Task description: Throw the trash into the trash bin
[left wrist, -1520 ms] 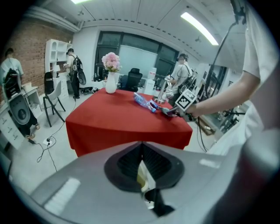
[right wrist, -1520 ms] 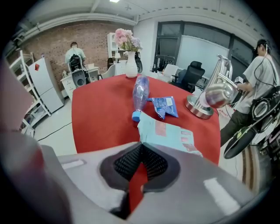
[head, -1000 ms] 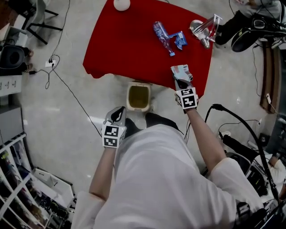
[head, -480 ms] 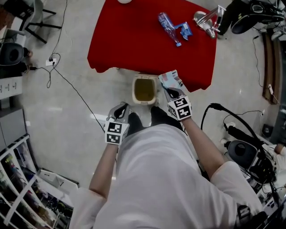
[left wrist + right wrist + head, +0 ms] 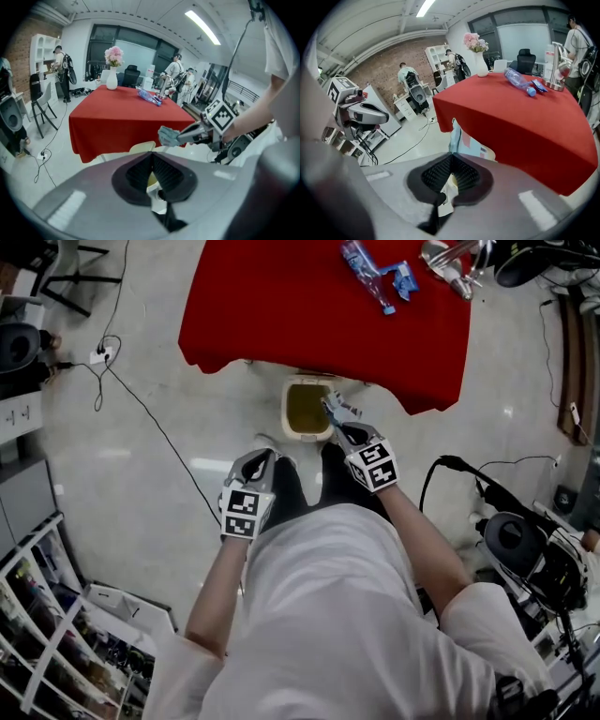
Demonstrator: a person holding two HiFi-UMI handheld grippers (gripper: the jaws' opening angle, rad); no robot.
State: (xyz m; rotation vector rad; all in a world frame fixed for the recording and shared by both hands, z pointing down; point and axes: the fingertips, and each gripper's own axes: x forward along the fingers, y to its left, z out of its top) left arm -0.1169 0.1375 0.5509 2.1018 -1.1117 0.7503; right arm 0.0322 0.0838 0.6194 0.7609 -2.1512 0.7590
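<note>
A beige trash bin (image 5: 292,393) with a yellowish inside stands on the floor at the near edge of the red table (image 5: 281,306). My right gripper (image 5: 337,421) is shut on a crumpled pale blue and white wrapper (image 5: 335,407), which hangs over the bin's right rim. In the right gripper view the wrapper (image 5: 455,136) sticks up from between the closed jaws of the right gripper (image 5: 452,158). My left gripper (image 5: 259,463) hovers left of the bin, shut and empty. The left gripper view shows the left gripper (image 5: 152,155), the bin (image 5: 140,147) and the wrapper (image 5: 168,136).
On the table's far part lie a plastic bottle (image 5: 366,266), a blue wrapper (image 5: 404,278) and a metal object (image 5: 448,257). A vase of flowers (image 5: 477,55) stands farther back. Cables (image 5: 141,399) cross the floor to the left, and my own legs are just behind the bin.
My right gripper carried the wrapper from the table's edge down and left until it was over the bin. The left gripper drifted slightly toward the bin.
</note>
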